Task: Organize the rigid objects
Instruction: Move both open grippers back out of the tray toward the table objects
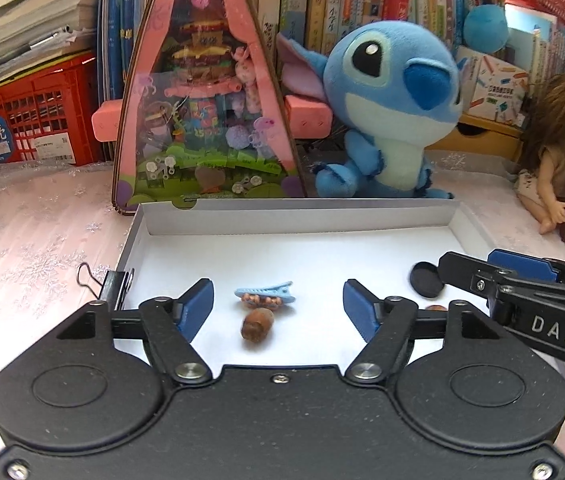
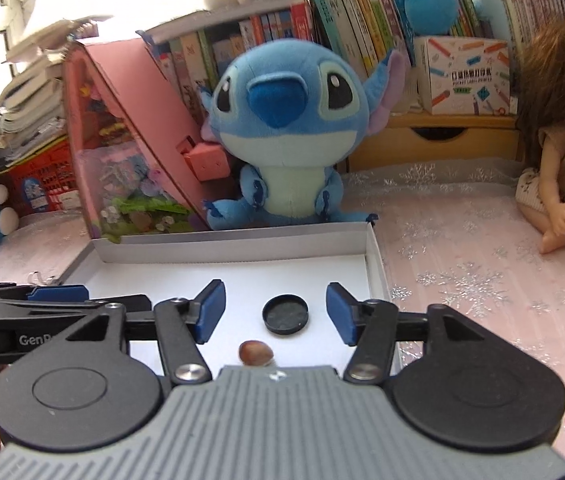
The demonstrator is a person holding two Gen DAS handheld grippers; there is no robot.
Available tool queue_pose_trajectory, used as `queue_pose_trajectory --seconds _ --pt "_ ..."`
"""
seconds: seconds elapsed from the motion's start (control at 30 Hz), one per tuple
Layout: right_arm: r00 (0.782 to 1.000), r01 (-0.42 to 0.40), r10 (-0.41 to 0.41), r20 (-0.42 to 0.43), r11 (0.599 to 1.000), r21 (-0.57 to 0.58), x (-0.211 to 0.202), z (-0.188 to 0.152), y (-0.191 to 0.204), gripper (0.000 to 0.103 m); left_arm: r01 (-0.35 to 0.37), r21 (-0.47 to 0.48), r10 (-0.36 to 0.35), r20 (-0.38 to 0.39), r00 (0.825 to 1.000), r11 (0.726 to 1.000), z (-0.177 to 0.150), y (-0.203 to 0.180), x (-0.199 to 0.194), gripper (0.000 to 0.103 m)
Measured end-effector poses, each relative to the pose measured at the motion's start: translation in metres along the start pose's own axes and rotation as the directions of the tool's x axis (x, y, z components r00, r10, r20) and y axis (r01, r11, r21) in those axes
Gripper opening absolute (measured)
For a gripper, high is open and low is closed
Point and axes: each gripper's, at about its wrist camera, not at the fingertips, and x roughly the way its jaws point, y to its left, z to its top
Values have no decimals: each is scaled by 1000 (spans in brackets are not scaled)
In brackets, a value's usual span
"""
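1. Left wrist view:
   - Left gripper (image 1: 278, 306) is released, jaws well apart, nothing pressed by either pad. It hangs over the white box lid (image 1: 294, 220).
   - Blue hair clip (image 1: 265, 295) lies flat on the lid floor, between the fingers and just ahead. Judged light, stiff plastic, with a beaded strip along its near edge. Pinch across the narrow width at mid-body; the tapered tip would likely slip out.
   - Brown nut (image 1: 257, 324), looks like an acorn, lies just nearer than the clip, touching or almost touching it. Hard, rounded and smooth, so it will probably roll or squirt out. Close squarely across its widest part.
   - Clip and nut sit so close that closing on one risks nudging the other.
   - Black binder clip (image 1: 116, 286) is clamped on the lid wall, outboard of the left finger. Steel and springy; take it by the body, not the wire loops.
   - Right gripper (image 1: 498, 268) comes in from the right side.

2. Right wrist view:
   - Right gripper (image 2: 276, 312) is also released, holding nothing.
   - Black round cap (image 2: 285, 314) sits between the fingers, hollow side up, clear of both pads. Light, rigid, low-walled; grip across the diameter on the rim, low to the floor.
   - Second brown nut (image 2: 256, 353) is closer in, near the gripper body, apart from the cap. Same rolling risk.
   - Left gripper (image 2: 58, 294) shows at the left edge.
   - Blue plush toy (image 2: 282, 136) sits beyond the lid's far wall, out of the way.
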Motion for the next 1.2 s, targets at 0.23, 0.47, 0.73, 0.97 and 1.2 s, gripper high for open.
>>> queue_pose_trajectory --seconds 0.23,0.47,0.73,0.97,1.2 --pt "998 -15 16 60 1000 -11 -44 -7 2 84 39 31 -41 55 998 999 -15 -9 -41 77" --pt "995 -27 30 91 999 -28 -82 -21 6 88 73 38 -77 93 993 997 -40 -10 -81 78" --pt "991 -33 46 123 994 -103 -118 -42 22 92 98 56 -103 104 989 994 -70 -5 -117 80" --pt "988 -49 69 135 987 -150 -142 -67 33 94 111 75 -119 109 987 991 -102 1 -139 81" --pt "990 -75 93 110 985 -157 -150 -91 36 95 77 136 -97 146 985 988 -132 1 -157 81"
